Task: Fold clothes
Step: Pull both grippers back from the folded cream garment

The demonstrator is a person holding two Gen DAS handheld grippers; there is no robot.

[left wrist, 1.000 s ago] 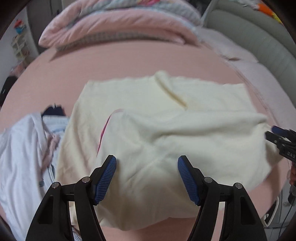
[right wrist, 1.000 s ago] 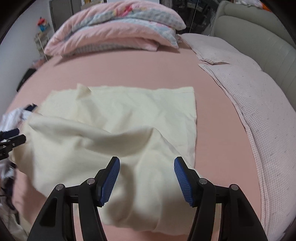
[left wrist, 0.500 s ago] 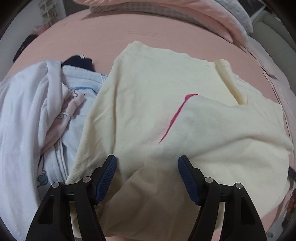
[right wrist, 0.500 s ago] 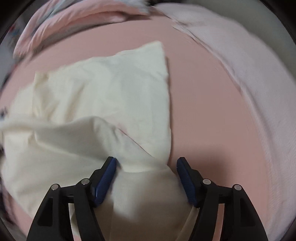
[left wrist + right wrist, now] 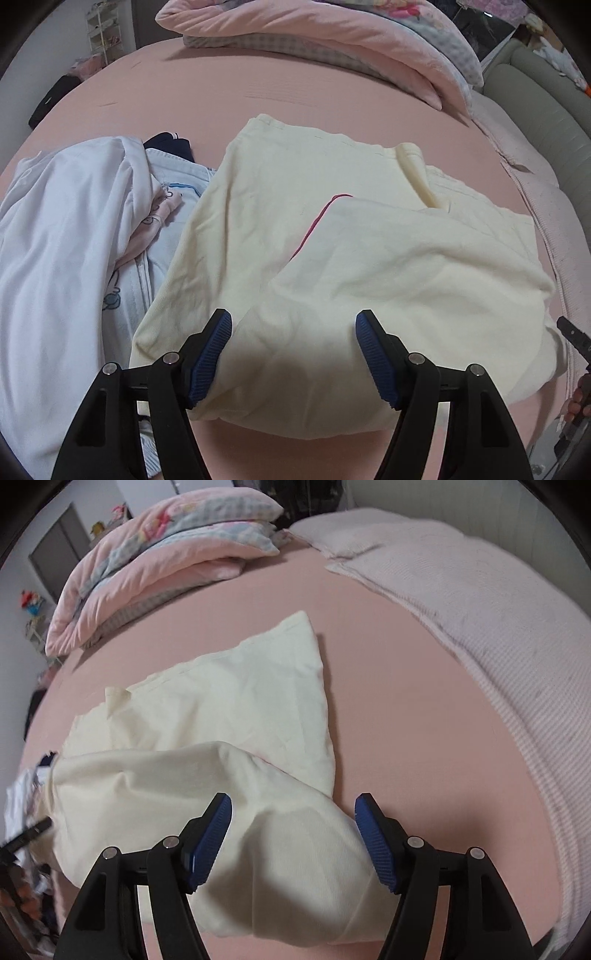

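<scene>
Both hand-held grippers, left [image 5: 293,354] and right [image 5: 293,836], spread over the soft, limp cream cotton garment [image 5: 369,258]; best pinched at its near folded edge.

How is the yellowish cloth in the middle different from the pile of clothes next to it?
The cream garment is one plain piece, spread fairly flat and partly folded over itself; the pile of clothes is several pieces, white, pale blue and pink, bunched together. The cream garment has a thin pink line; the pile shows small prints. Both lie on the pink bed.

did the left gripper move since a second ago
Yes. The left gripper has swung left: the white clothes pile, then at the frame's left edge, now fills the view's left third.
</scene>
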